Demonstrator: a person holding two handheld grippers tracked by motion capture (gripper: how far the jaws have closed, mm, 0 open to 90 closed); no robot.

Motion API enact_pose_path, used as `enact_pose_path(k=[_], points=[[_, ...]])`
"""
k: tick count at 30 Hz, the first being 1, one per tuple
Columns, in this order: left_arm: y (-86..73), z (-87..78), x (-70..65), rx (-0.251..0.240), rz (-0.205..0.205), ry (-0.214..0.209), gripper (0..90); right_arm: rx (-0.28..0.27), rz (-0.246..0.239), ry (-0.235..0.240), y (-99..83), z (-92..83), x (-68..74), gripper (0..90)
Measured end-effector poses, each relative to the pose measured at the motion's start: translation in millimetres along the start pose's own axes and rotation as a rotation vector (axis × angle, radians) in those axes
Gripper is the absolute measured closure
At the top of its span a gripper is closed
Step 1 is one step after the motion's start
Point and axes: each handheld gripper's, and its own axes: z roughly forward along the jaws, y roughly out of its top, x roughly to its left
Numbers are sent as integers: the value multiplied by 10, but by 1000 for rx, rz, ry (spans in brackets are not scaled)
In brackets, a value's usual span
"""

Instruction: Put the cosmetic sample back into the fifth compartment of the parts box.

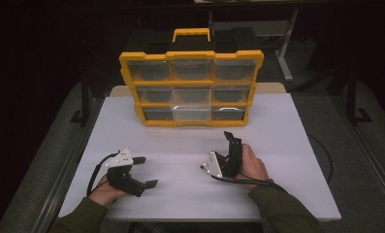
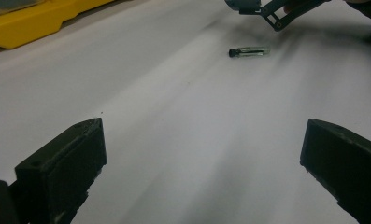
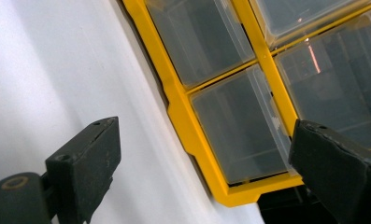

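two grippers spread, one small vial between them

the left gripper point(image 1: 144, 171) rests low on the white table point(image 1: 277, 145), jaws spread wide and gripping nothing. ahead of its jaws lies one small clear vial point(image 2: 249, 51) with a black cap, flat on the table, just beside the right gripper point(image 1: 231, 137). the right gripper's jaws also stand wide apart and empty, facing one yellow organizer point(image 1: 191, 87) with nine clear drawers; one bottom-middle drawer point(image 1: 191, 111) is pulled out.

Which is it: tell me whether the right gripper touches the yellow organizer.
Apart. The high view shows bare table between the right gripper and the organizer.
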Motion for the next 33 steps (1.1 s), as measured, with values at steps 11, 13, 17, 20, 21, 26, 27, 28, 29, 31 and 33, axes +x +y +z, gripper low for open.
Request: enact_pose_path(k=[11, 13, 17, 20, 21, 26, 27, 28, 29, 31, 33], points=[[2, 4, 0, -8, -8, 0, 0, 28, 128, 57, -12, 14, -63, 86], [-2, 8, 6, -7, -3, 1, 0, 31, 147, 72, -18, 24, -81, 86], [1, 2, 8, -8, -5, 1, 0, 35, 175, 85, -26, 35, -106, 86], [2, 2, -1, -9, -5, 2, 0, 40, 208, 100, -32, 46, -132, 86], [3, 3, -5, -9, -4, 3, 0, 44, 229, 106, -29, 44, -130, 86], [3, 5, -5, -10, -8, 2, 0, 49, 253, 123, -33, 49, -155, 86], [4, 4, -3, -7, -5, 3, 0, 48, 266, 122, -37, 51, -158, 86], [5, 5, -4, -8, -5, 2, 0, 50, 282, 129, -41, 52, -166, 86], [5, 5, -5, -8, -2, 3, 0, 52, 297, 137, -48, 55, -177, 86], [5, 5, -6, -8, 0, 3, 0, 60, 313, 140, -64, 66, -197, 86], [6, 6, -6, -7, 1, 2, 0, 61, 333, 138, -65, 70, -203, 86]])
